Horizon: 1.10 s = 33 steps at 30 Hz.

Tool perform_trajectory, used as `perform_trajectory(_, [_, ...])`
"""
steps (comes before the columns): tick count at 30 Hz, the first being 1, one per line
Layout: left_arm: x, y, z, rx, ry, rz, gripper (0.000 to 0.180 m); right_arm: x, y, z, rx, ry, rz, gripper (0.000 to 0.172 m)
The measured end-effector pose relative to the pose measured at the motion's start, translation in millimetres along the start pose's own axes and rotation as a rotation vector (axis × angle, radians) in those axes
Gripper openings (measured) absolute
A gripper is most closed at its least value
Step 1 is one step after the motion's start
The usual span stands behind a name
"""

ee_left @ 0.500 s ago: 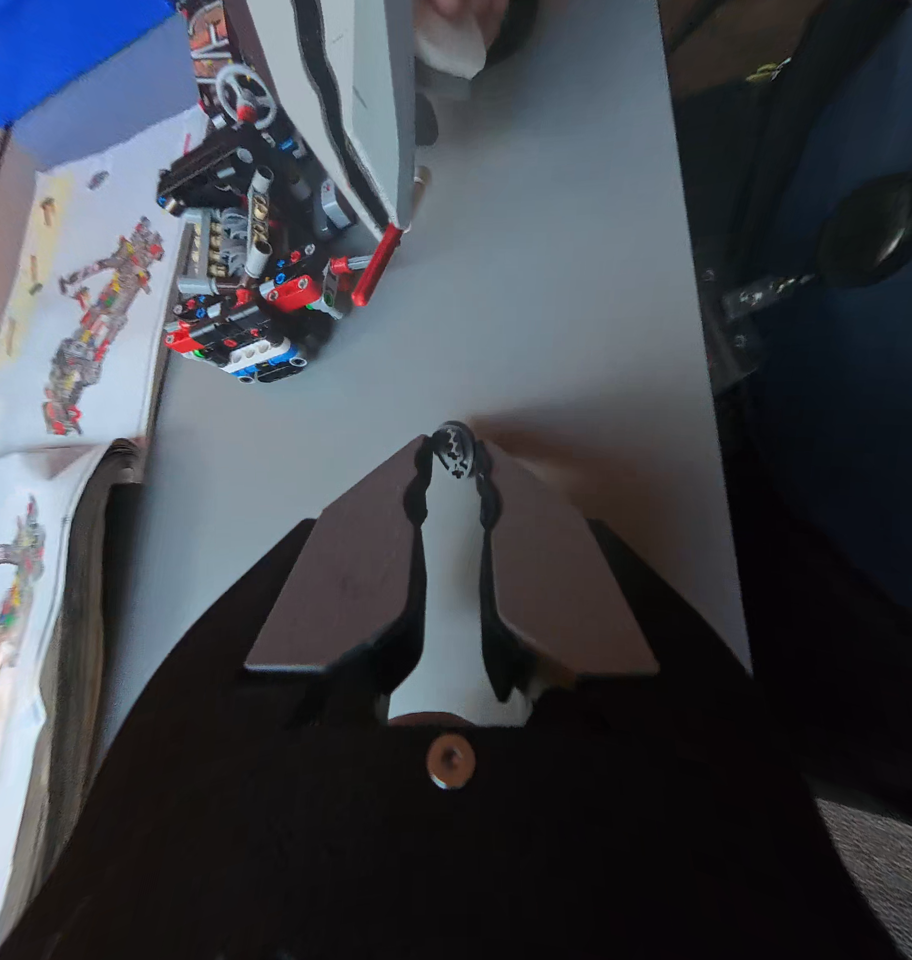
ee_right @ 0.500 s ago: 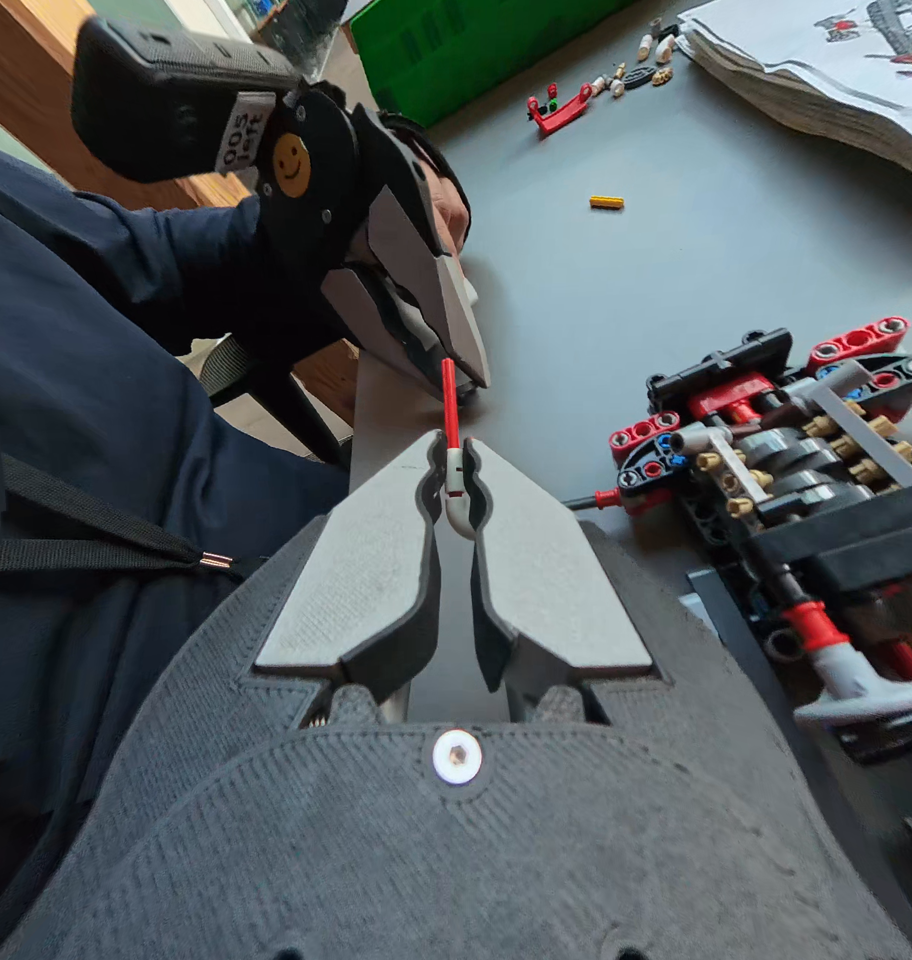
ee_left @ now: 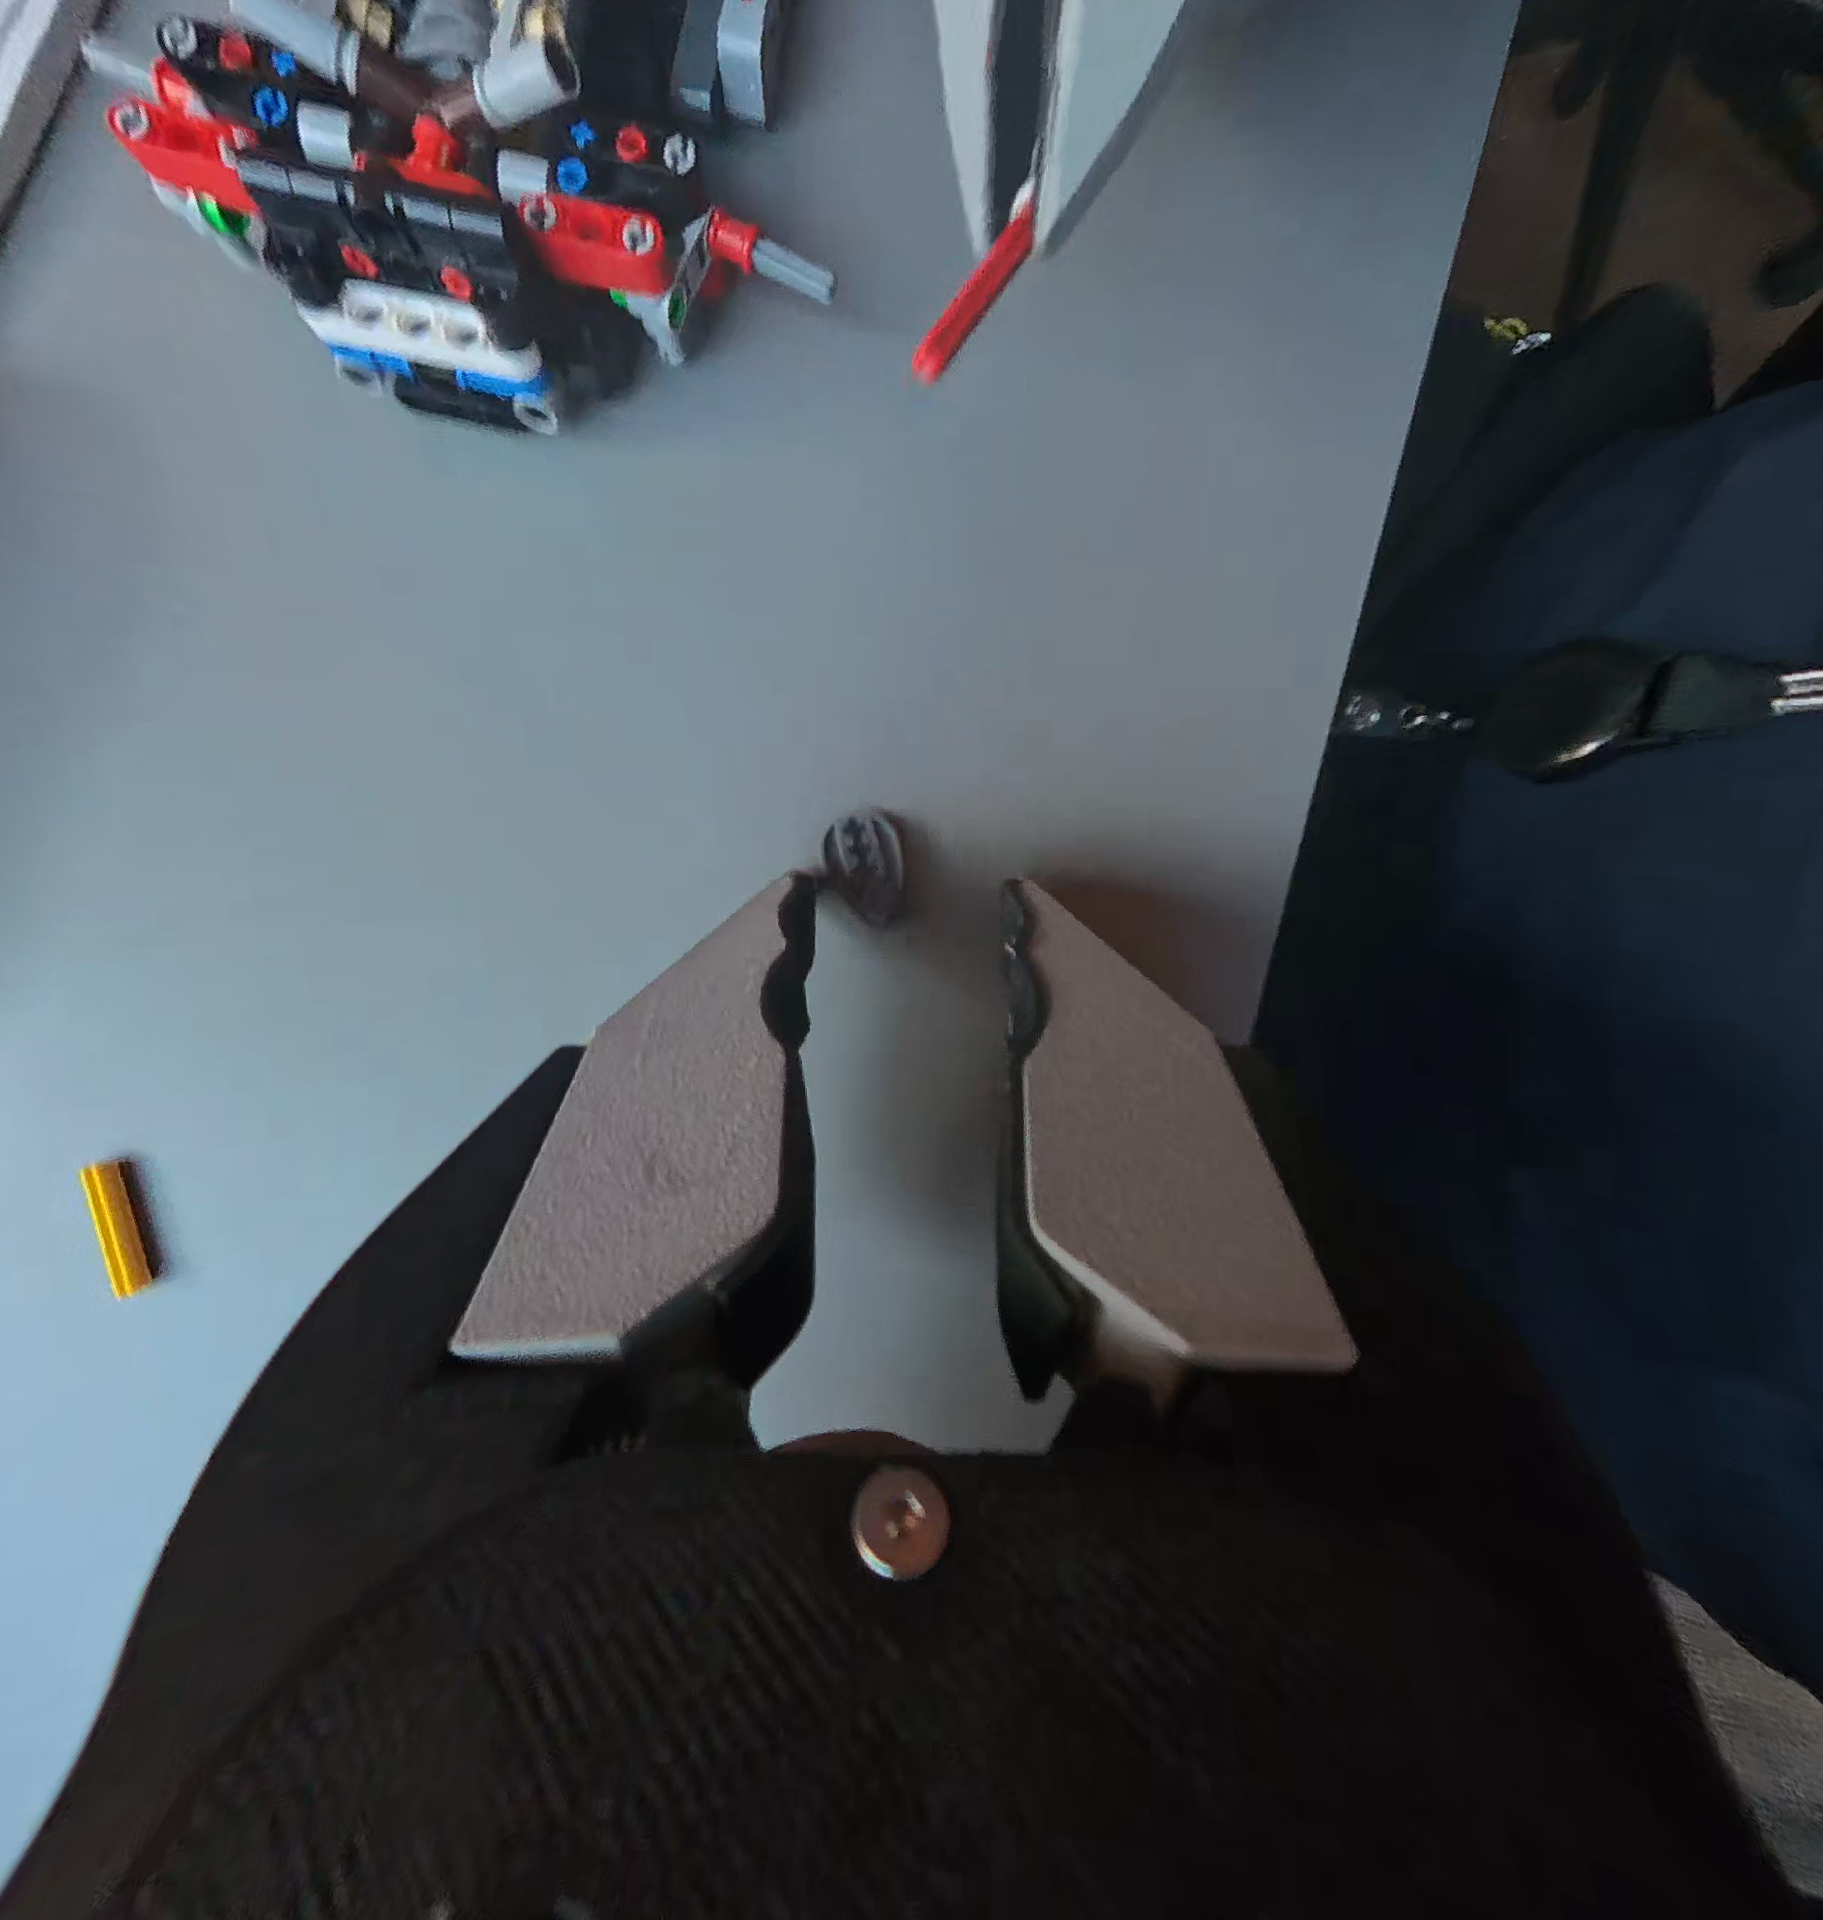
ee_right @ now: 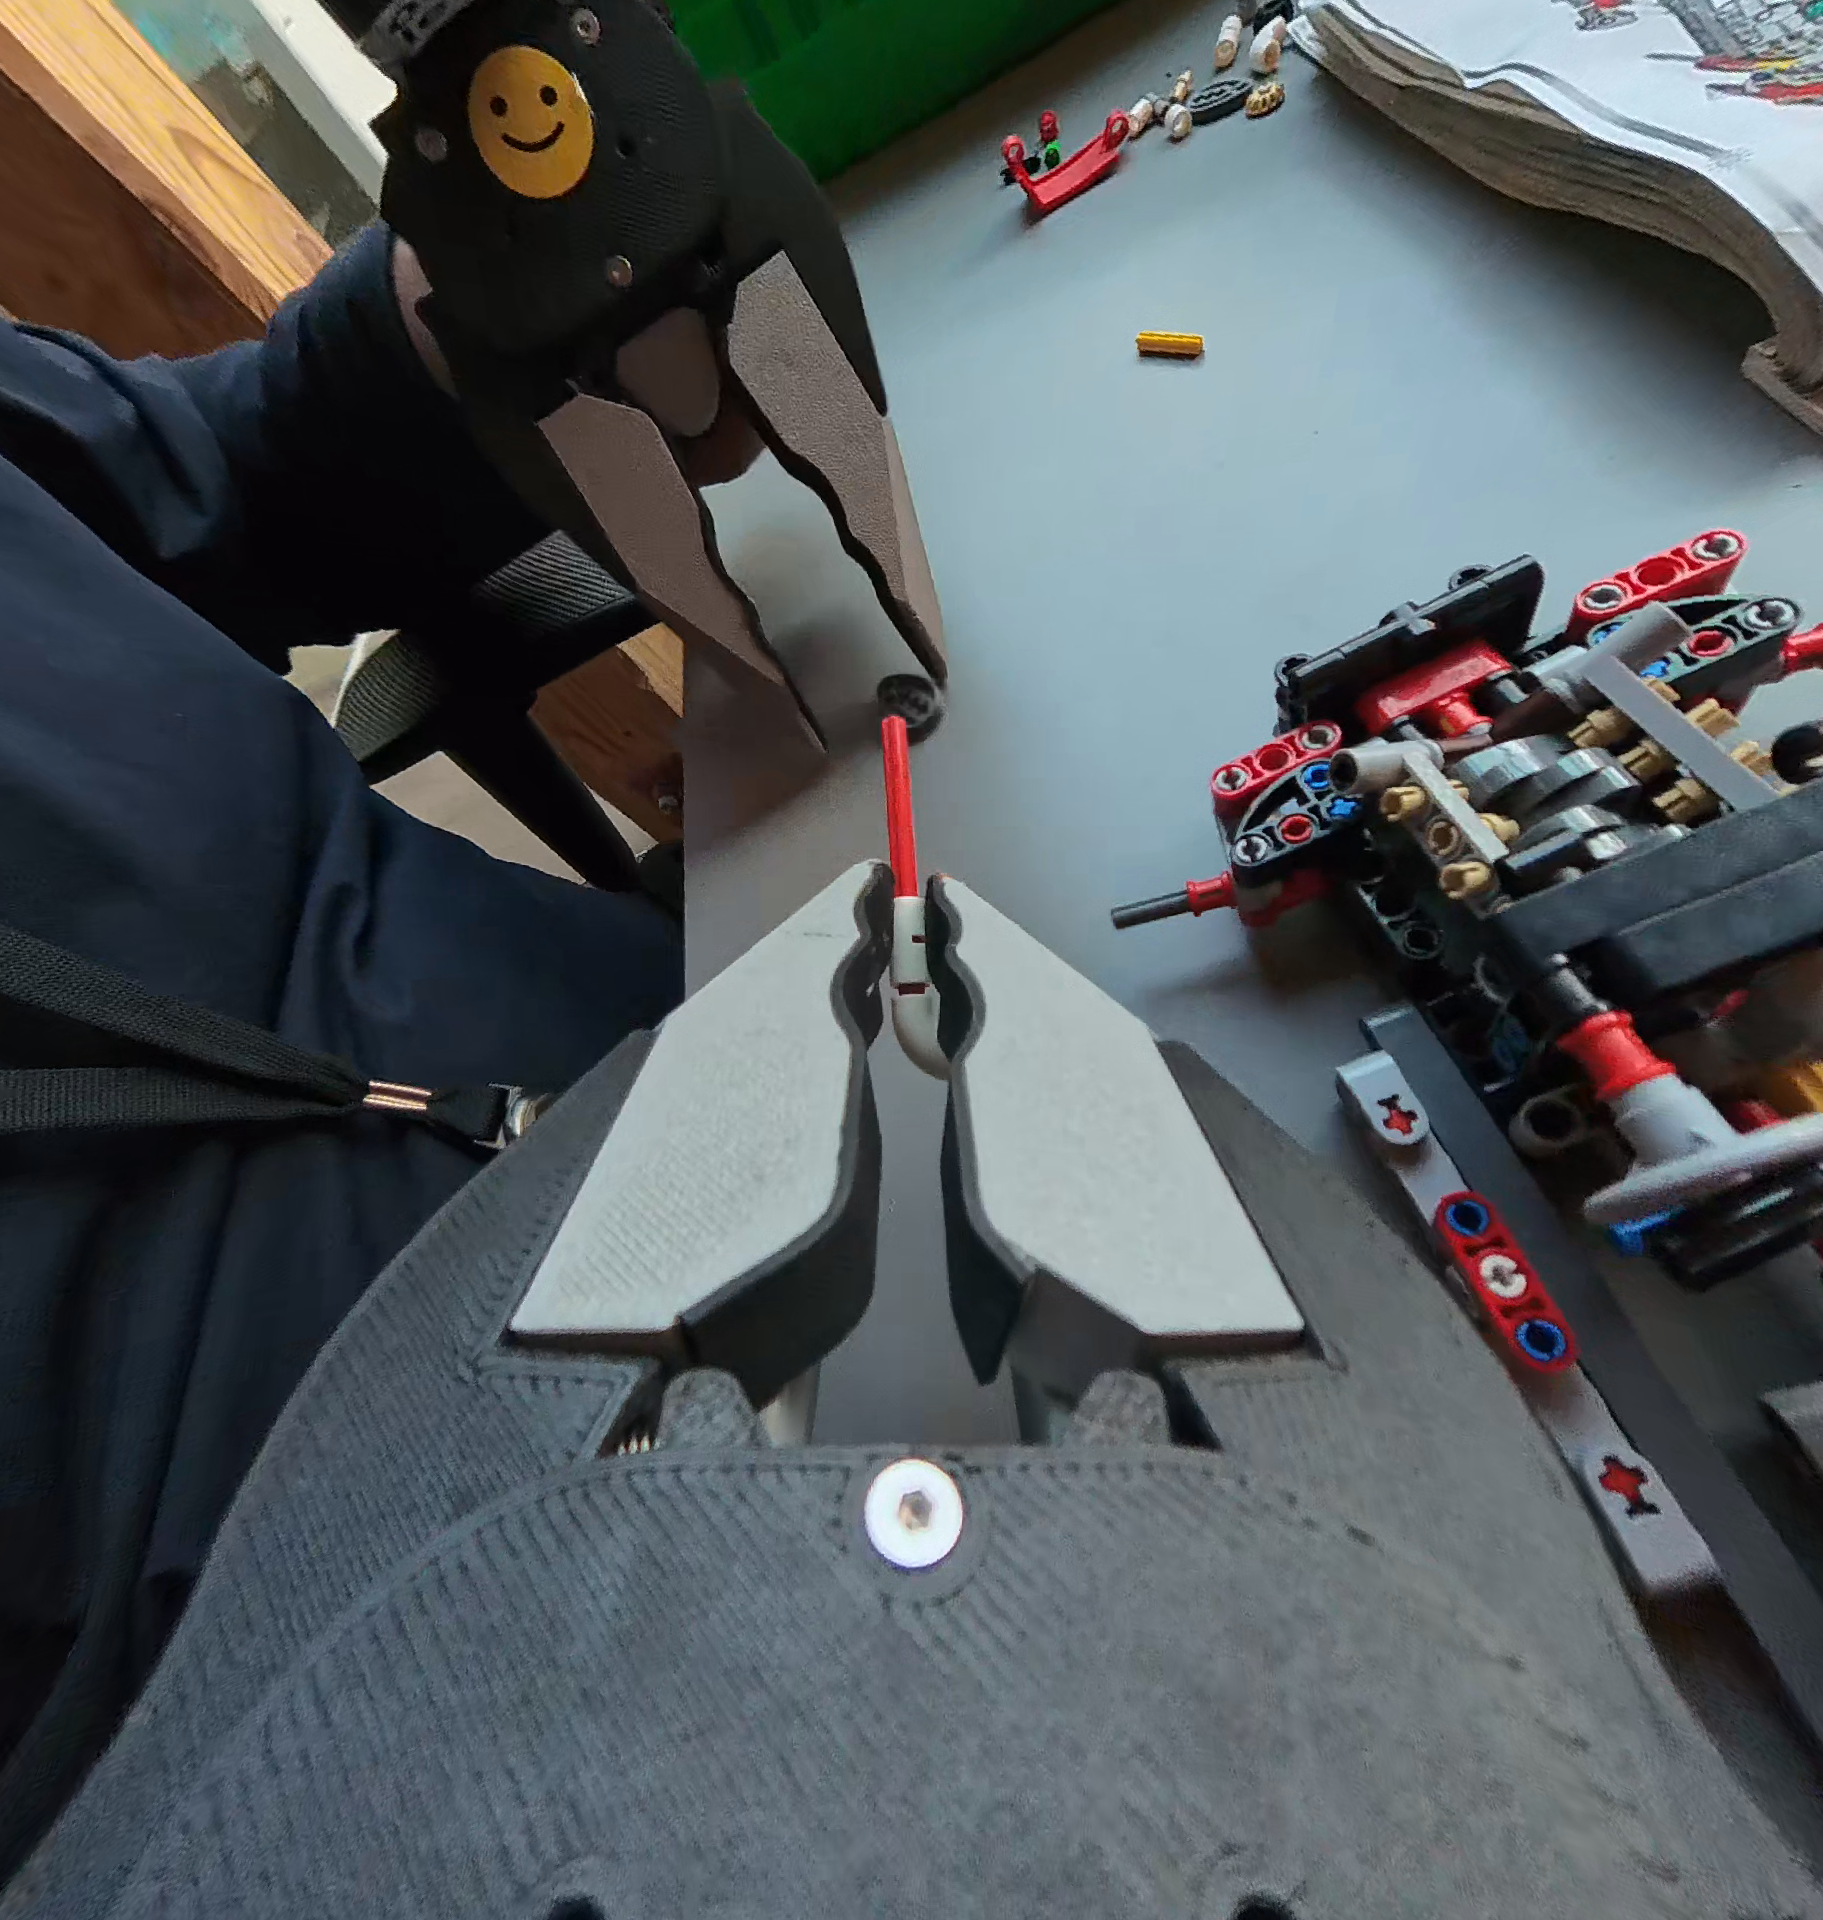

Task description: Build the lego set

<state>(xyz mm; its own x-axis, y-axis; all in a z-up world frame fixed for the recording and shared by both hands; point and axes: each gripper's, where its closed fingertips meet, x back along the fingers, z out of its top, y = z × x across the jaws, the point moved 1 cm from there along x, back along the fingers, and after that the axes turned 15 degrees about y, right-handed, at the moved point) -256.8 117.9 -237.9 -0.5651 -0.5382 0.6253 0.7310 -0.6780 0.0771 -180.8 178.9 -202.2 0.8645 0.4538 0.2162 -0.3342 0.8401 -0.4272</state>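
Left gripper (ee_left: pixel 902 899): jaws spread wide, nothing gripped; small dark round gear piece (ee_left: pixel 865 868) on grey table (ee_left: pixel 574 675) just beside left fingertip.
Right gripper (ee_right: pixel 909 909): closed on grey connector (ee_right: pixel 912 971) carrying red axle (ee_right: pixel 899 805); axle tip points toward the gear piece.
Brick model (ee_right: pixel 1509 831): right of the held axle, well apart.
Yellow pin (ee_right: pixel 1169 344): loose, farther off.

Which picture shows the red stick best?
The right wrist view. There the red stick is sharp, centred, its grey end clamped in the right hand-held gripper. The left wrist view shows it small, blurred and far off, poking from that gripper's tip.
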Motion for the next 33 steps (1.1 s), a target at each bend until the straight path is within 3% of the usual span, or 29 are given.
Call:
perform_trajectory(6, [7, 16, -3, 0.132, 0.0, -0.053, 0.034, 6, -2, -2, -0.016, 0.031, 0.0, 0.003])
perform_trajectory(16, [1, 21, 0, 0.116, -0.003, -0.049, 0.022, 8, -6, -11, -0.094, -0.034, 0.006, 0.003])
perform_trajectory(26, [-2, 15, 46, -0.431, 0.08, 0.044, 0.018, -11, -21, -6, -0.32, -0.099, 0.145, 0.003])
perform_trajectory(33, [-13, 24, 50, -0.53, 0.105, -0.066, 0.012, -20, -24, -10, -0.426, -0.116, 0.191, 0.002])
